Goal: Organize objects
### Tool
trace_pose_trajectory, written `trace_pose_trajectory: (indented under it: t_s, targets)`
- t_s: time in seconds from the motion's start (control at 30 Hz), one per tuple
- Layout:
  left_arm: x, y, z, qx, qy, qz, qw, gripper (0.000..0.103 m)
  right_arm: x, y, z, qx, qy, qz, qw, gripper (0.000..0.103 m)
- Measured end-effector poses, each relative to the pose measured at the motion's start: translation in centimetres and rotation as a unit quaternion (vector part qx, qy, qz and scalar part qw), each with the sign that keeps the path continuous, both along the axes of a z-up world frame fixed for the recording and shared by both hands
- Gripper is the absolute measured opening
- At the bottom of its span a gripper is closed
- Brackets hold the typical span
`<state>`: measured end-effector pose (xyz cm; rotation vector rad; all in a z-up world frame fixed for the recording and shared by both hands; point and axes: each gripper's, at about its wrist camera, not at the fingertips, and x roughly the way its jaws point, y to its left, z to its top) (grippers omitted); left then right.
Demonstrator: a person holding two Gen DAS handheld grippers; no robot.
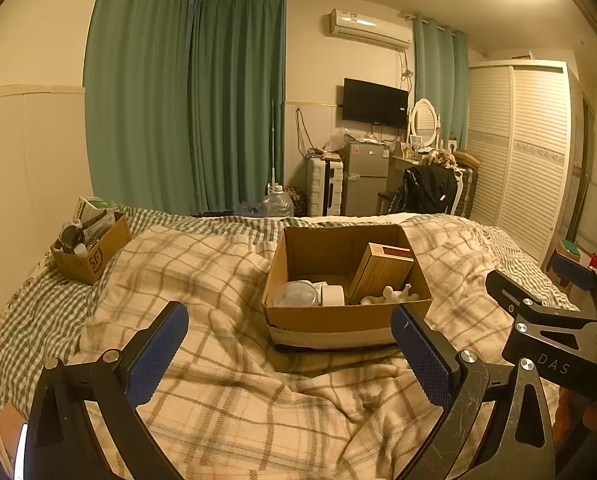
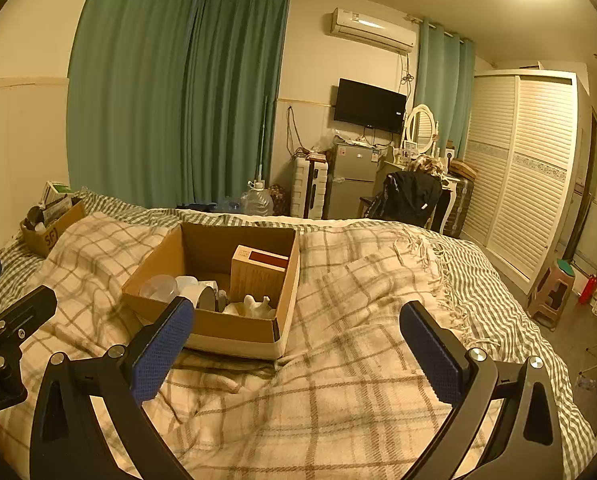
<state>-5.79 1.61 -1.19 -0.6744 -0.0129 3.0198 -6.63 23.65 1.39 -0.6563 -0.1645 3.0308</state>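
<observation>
An open cardboard box (image 1: 338,316) sits on the plaid blanket in the middle of the bed; it also shows in the right wrist view (image 2: 234,328). Inside lie a tan carton (image 1: 380,270), a clear dome lid (image 1: 296,294), a white roll (image 1: 332,295) and a white figurine (image 1: 394,294). A smaller box (image 1: 92,260) full of items stands at the bed's far left. My left gripper (image 1: 290,336) is open and empty, just short of the middle box. My right gripper (image 2: 296,332) is open and empty, to the right of that box.
The plaid blanket (image 2: 358,380) lies rumpled over a green checked sheet (image 2: 510,308). Beyond the bed stand a water jug (image 2: 256,202), suitcase, fridge (image 2: 352,184), chair with a black jacket (image 2: 412,198) and a wardrobe (image 2: 526,176). A stool (image 2: 552,292) stands right of the bed.
</observation>
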Motion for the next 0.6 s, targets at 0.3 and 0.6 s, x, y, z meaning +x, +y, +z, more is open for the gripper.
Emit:
trace_pose_trajectory:
  t_s: [0.3, 0.6]
  targets:
    - [0.02, 0.08, -0.11, 0.000, -0.002, 0.001, 1.0000, 0.103, -0.08, -0.22, -0.16, 0.001, -0.004, 0.001, 1.000, 0.103]
    - [0.02, 0.06, -0.11, 0.000, -0.002, 0.001, 1.0000, 0.103, -0.08, -0.23, -0.18, 0.001, -0.004, 0.001, 1.000, 0.103]
